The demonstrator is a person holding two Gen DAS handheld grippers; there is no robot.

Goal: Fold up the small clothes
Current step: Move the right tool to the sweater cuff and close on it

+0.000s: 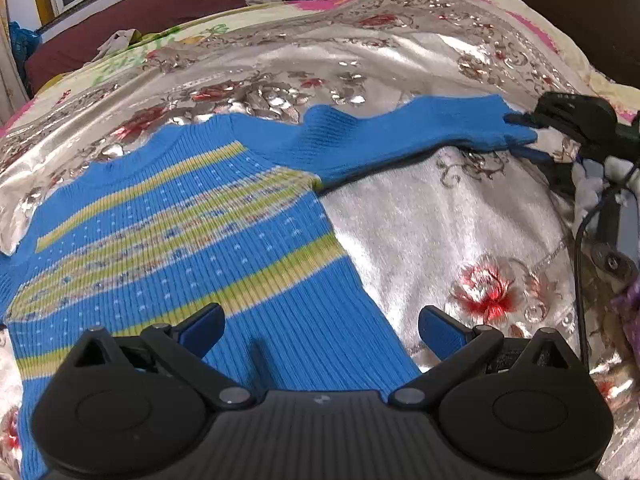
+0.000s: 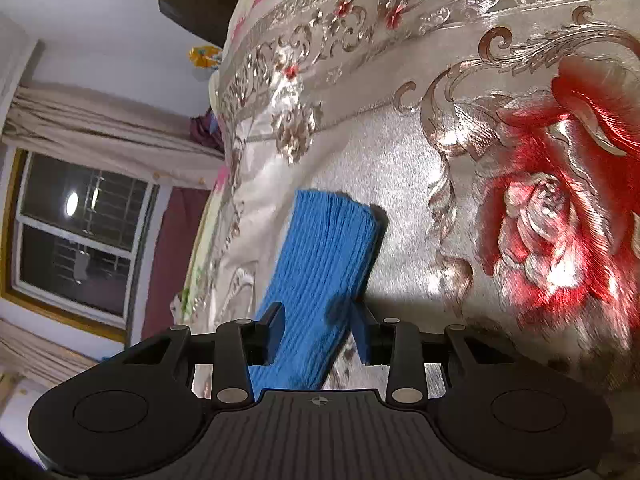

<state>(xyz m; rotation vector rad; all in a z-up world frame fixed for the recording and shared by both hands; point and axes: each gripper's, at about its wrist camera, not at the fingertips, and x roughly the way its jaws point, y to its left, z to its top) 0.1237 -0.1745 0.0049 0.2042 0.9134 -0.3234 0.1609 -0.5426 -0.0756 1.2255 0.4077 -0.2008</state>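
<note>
Right tongs [image 2: 318, 334] pinch the blue sweater's sleeve [image 2: 320, 272]; left tongs [image 1: 320, 330] hover wide over the sweater [image 1: 180, 248]. Carry the cuff flat across the chest, keeping it taut.

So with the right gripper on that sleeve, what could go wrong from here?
The right gripper pinches only the blue sleeve near its cuff, so the knit may slip out or stretch when pulled. The left gripper hovers open over the sweater, not pinning it, so the whole body could drag across the shiny bedspread.
</note>
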